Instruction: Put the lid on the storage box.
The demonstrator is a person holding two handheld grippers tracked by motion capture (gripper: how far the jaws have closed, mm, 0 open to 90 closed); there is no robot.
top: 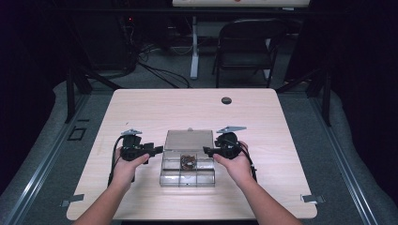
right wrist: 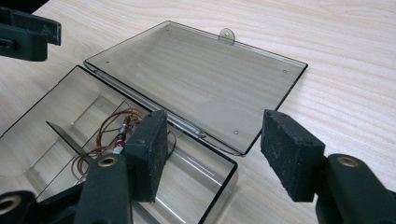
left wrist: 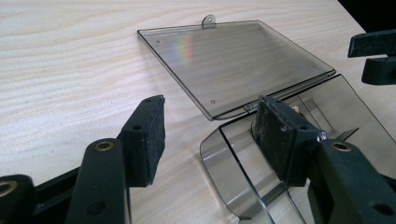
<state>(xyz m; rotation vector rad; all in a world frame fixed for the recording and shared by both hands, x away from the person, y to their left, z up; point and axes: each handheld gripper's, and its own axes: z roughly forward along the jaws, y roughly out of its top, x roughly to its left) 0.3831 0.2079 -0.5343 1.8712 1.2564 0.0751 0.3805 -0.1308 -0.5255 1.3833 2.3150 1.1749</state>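
Observation:
A clear plastic compartment box (top: 187,176) lies at the table's front middle. Its lid (top: 188,139) is folded back flat on the wood behind it. A coil of thin brown wire (top: 188,161) sits in one middle compartment, and it is also in the right gripper view (right wrist: 112,135). My left gripper (top: 158,150) is at the box's left side, open, its jaws astride the box's rounded corner (left wrist: 219,154) without pressing it. My right gripper (top: 207,150) is at the right side, open, astride the opposite corner (right wrist: 210,179) near the hinge. The lid (left wrist: 233,60) (right wrist: 196,84) lies beyond both.
The light wooden table (top: 141,108) has a black grommet (top: 226,100) at its far middle and metal brackets (top: 72,200) (top: 312,198) at the front corners. A folding chair (top: 246,44) and cables stand beyond the far edge.

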